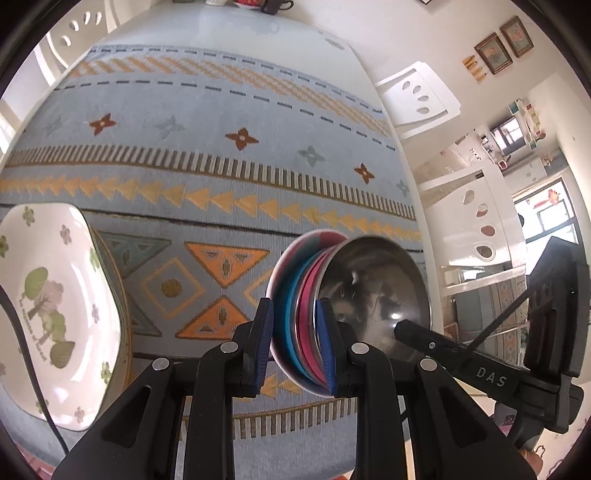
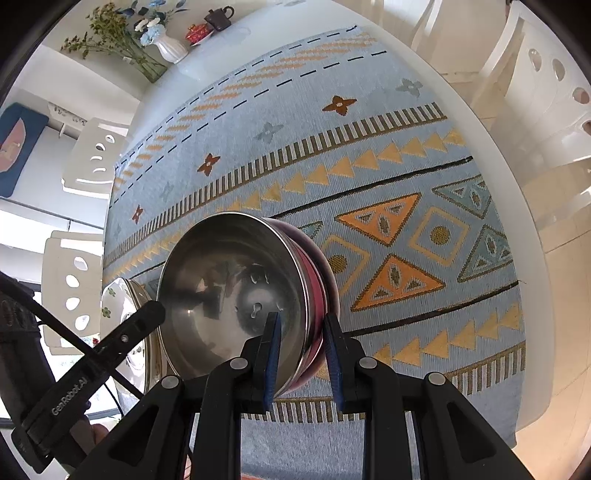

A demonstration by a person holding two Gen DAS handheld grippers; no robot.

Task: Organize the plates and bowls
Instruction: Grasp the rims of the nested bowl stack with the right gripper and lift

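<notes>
A nested stack of steel bowls (image 1: 373, 280) with pink and blue outsides hangs tilted on edge above the cloth, held from both sides. My left gripper (image 1: 295, 339) is shut on the stack's rims, one blue pad outside and one inside the top bowl. My right gripper (image 2: 303, 343) is shut on the opposite rim of the same bowl stack (image 2: 229, 280). Each gripper's black finger shows in the other's view. A white square dish with a flower and tree print (image 1: 55, 295) sits on the table to the left, and the same white dish (image 2: 118, 306) shows behind the stack in the right wrist view.
A blue patterned cloth (image 1: 221, 166) covers the white table (image 2: 517, 192). A vase of flowers (image 2: 170, 48), a dark teapot (image 2: 219, 16) and a red lidded bowl (image 2: 197, 33) stand at the far end. White chairs (image 1: 417, 96) ring the table.
</notes>
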